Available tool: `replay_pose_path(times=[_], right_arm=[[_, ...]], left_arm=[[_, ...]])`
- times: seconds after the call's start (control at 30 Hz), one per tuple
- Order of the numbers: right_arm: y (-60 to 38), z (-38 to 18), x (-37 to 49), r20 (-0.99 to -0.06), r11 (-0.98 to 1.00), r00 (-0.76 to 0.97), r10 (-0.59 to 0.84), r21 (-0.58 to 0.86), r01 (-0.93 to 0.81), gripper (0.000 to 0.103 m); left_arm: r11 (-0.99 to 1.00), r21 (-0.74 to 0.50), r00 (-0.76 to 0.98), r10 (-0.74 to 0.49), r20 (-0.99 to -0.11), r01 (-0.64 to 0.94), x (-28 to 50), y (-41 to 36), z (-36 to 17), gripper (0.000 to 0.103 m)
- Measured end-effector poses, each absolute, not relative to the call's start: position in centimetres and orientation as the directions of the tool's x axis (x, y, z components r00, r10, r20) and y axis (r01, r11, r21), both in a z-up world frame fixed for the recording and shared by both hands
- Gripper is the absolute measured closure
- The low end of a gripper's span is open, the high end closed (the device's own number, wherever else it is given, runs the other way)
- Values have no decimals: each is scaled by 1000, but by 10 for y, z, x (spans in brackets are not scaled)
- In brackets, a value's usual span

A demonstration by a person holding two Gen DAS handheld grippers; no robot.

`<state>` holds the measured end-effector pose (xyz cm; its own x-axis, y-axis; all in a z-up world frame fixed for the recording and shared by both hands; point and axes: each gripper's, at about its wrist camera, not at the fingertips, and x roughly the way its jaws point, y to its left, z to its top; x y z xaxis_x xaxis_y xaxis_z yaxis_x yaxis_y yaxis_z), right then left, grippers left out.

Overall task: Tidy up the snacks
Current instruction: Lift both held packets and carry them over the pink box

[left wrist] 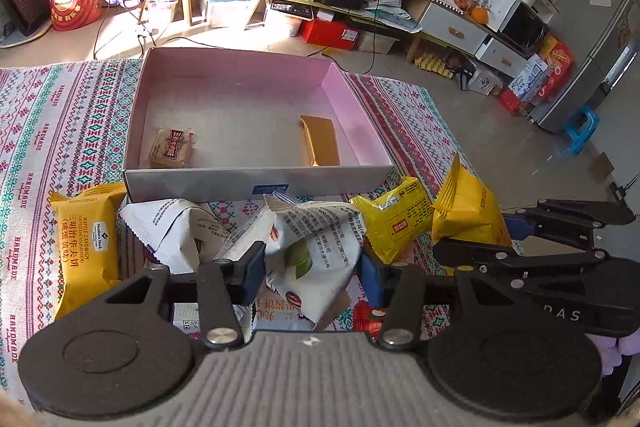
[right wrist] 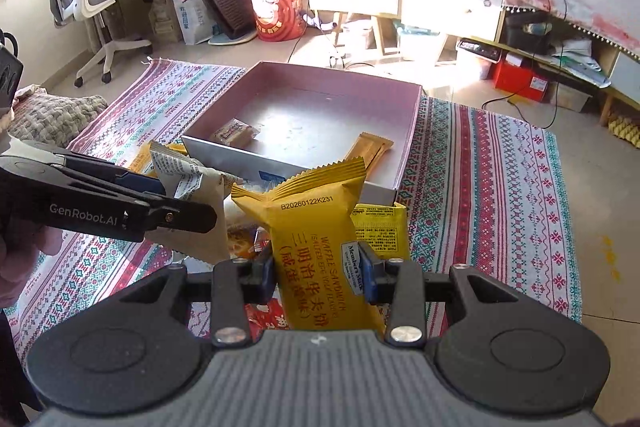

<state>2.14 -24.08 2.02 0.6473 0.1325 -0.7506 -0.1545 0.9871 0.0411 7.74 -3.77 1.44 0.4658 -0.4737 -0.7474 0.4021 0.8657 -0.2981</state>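
Okay, setting: patterned tablecloth [left wrist: 60, 131] covered the table, with an open box [left wrist: 248, 183] on it and a heap of snack packets just in front of the box.
Left gripper [left wrist: 312, 267]: jaws clamped on a white printed packet [left wrist: 320, 239] with a green leaf mark; one pad on each side of it, the packet crumpled and tilted above the heap.
Right gripper [right wrist: 320, 267]: jaws clenched on a yellow waffle sandwich packet [right wrist: 316, 219]; packet stood upright between the pads, crimped end up, clear of the cloth.
Gripper relation: the two sat side by side near the front of the box, both angled down toward the heap, each with its own packet.
Box contents: small tan biscuit packet [left wrist: 172, 147] lay in the near-left corner; gold bar wrapper [left wrist: 320, 143] lay by the right wall; well apart from each other.
Heap on cloth: second yellow waffle packet [left wrist: 88, 247] lay flat at the left; another white packet [left wrist: 172, 227] just beside it; small yellow packet [left wrist: 396, 215] near the box's front right corner; red packet [left wrist: 368, 315] partly hidden below.
Person: part of a hand [right wrist: 24, 259] showed behind the left gripper at the edge of the right wrist view.
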Motion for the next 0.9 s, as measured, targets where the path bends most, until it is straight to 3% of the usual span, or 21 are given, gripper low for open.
replay_pose_path(times=[0.9], right_arm=[[-235,19,96,-710,989,699,87,146,26,67]], left_arm=[[945,-271,642,-325,-694,185,132,9,12,48]])
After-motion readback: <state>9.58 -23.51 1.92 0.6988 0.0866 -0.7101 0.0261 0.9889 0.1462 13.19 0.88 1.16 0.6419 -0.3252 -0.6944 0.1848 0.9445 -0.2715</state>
